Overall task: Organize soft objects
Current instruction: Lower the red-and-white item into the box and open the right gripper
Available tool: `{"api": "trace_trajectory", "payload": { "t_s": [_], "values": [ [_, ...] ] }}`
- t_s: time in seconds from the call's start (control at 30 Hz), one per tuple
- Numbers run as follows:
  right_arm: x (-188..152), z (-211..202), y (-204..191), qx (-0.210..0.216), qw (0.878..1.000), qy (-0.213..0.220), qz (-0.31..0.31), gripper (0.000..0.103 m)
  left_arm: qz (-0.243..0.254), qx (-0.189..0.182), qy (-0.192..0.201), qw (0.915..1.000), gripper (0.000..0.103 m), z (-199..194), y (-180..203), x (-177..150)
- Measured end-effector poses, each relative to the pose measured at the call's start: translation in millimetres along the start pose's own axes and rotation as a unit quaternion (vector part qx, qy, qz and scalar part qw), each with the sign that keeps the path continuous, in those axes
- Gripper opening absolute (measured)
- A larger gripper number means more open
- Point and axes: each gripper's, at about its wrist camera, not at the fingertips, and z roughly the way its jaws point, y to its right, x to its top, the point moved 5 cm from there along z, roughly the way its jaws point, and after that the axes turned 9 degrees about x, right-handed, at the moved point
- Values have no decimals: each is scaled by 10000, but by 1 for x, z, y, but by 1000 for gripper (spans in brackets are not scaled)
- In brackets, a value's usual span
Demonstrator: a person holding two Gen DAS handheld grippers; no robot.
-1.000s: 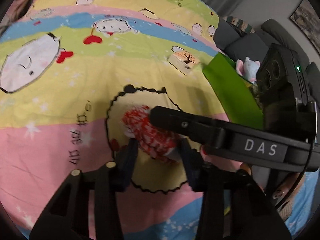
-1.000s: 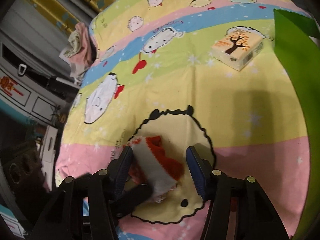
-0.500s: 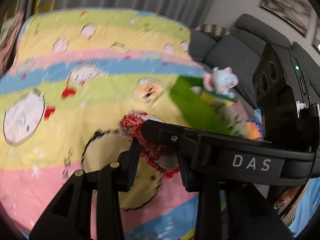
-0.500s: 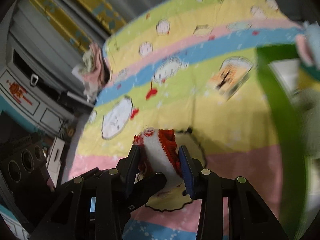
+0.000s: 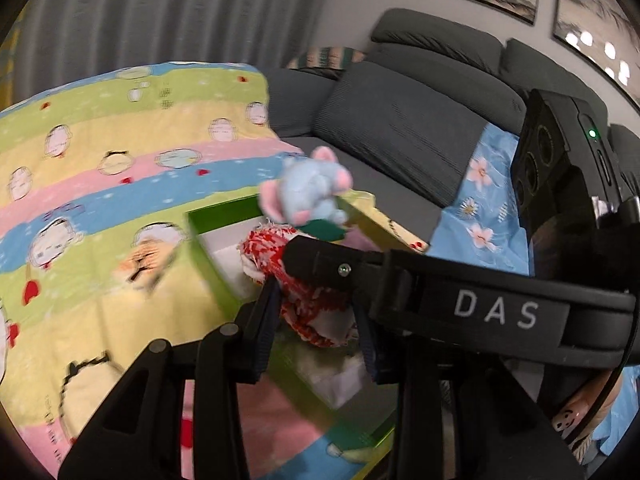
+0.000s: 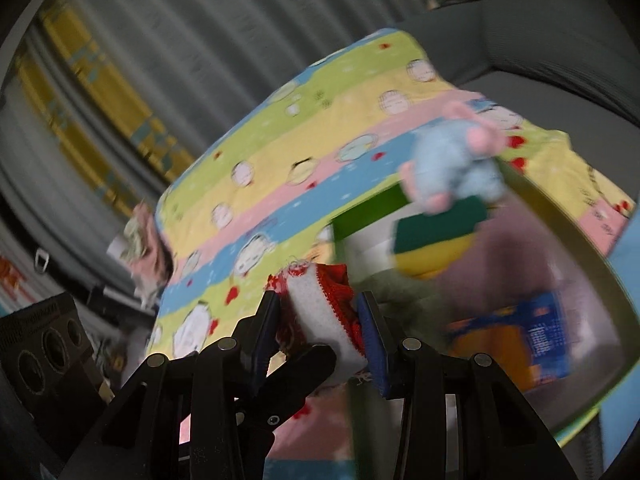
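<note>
Both grippers are shut on the same red and white knitted soft item (image 5: 308,304), held in the air over the near part of the green box (image 5: 216,264). My left gripper (image 5: 316,320) pinches its lower part. My right gripper (image 6: 320,320) pinches the item (image 6: 320,308) from the other side, and its arm crosses the left wrist view (image 5: 440,300). A light blue plush elephant (image 5: 312,192) sits at the box's far end, on a green and yellow sponge (image 6: 436,244).
The box stands on a bed with a striped cartoon sheet (image 5: 100,184). A small tissue pack (image 5: 140,264) lies left of the box. A grey sofa (image 5: 400,120) is behind. Orange and blue packs (image 6: 512,340) lie inside the box.
Both grippers closed on the knitted item, lifted it off the sheet and carried it right, to above the green box.
</note>
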Motion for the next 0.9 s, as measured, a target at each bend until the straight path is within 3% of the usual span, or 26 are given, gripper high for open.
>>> {"api": "trace_trajectory", "payload": {
  "t_s": [0.3,0.4,0.9],
  "values": [
    [8,-17,65,-555,9962,197,646,43,344,-292,-383,9982,34,45,48,1],
    [7,-15,82,-515,9947,151,883,43,361,-254,-489,9978,34,55,53,0],
    [7,-1,96,-779,9925,65,939,43,-99,-353,-882,9954,37,61,40,-7]
  ]
}}
